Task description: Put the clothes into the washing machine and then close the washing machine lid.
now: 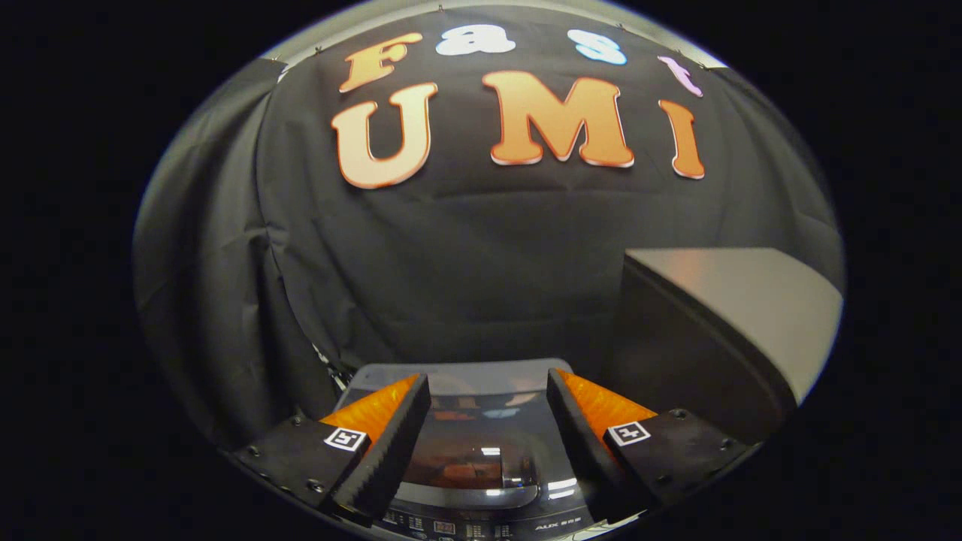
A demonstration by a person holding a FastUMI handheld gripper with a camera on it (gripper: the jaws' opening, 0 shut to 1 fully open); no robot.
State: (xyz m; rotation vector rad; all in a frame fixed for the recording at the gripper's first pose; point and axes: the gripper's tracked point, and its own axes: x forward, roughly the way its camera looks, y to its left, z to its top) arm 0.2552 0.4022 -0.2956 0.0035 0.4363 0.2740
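Note:
The washing machine (pixel 481 518) sits below my gripper (pixel 488 387), its top seen between and under the fingers. Its dark glossy lid (pixel 481 443) lies flat and down over the tub, reflecting the lights, with the control panel at its near edge. My gripper hovers above the lid, open, with nothing between its fingers (pixel 394 436). Whether any clothes lie under the lid I cannot tell.
The black cloth wall (pixel 466 255) hangs close behind the machine. A dark cabinet with a pale flat top (pixel 744 300) stands to the right of the machine, taller than its lid. Some cables (pixel 331 368) hang at the machine's back left corner.

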